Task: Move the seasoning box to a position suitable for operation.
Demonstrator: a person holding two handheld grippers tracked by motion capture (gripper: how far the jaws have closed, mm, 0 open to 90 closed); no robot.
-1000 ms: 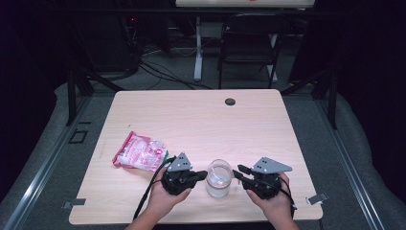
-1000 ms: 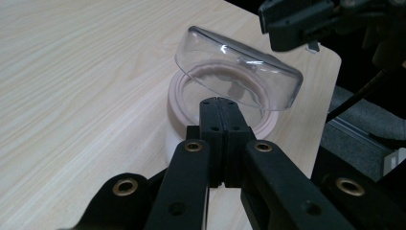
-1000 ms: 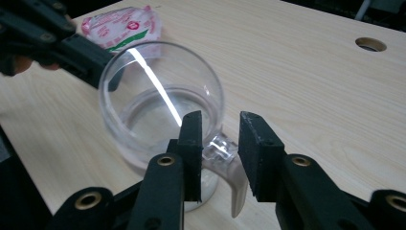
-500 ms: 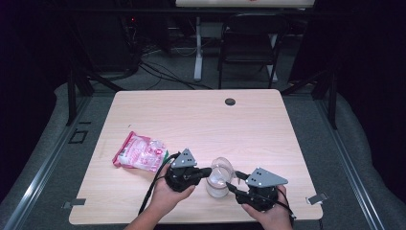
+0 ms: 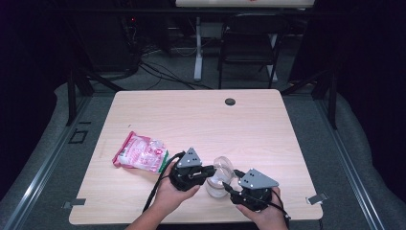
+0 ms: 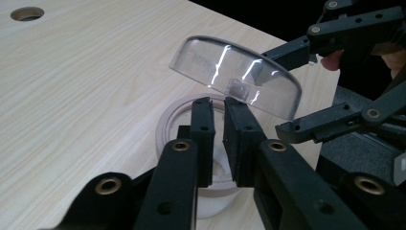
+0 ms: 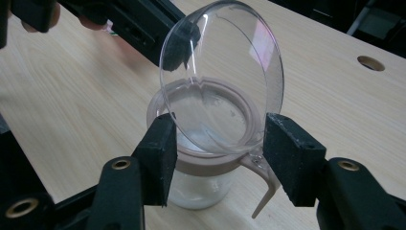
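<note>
1. one small clear jar (image 5: 216,186) is seen near the front edge of the table (image 5: 268,134), between the two grippers; a pale pinkish collar (image 7: 206,160) runs round its mouth and something white lies in its bottom.
2. one clear domed lid (image 7: 222,76) is hinged to the jar and stands tilted open above the mouth; faint embossed marks on the lid are seen in the left gripper view, but they cannot be read.
3. one small strap or tab (image 7: 263,184) is seen hanging from the collar on the near side.
4. the left gripper (image 6: 219,139) is held over the jar's rim with its jaws nearly together; they have just been opening a little, and a small clear tab at the lid's edge (image 6: 237,88) sits just above their tips, whether touched cannot be told.
5. the right gripper (image 7: 218,158) has its jaws spread wide on either side of the collar; they have just been opening, and the pads do not press on the jar.
6. two hands are counted, one on each gripper.
7. one pink and white packet (image 5: 140,152) lies flat to the left of the jar, well apart; its print is too small to read.
8. one round dark hole (image 5: 230,101) is seen near the table's far edge.
</note>
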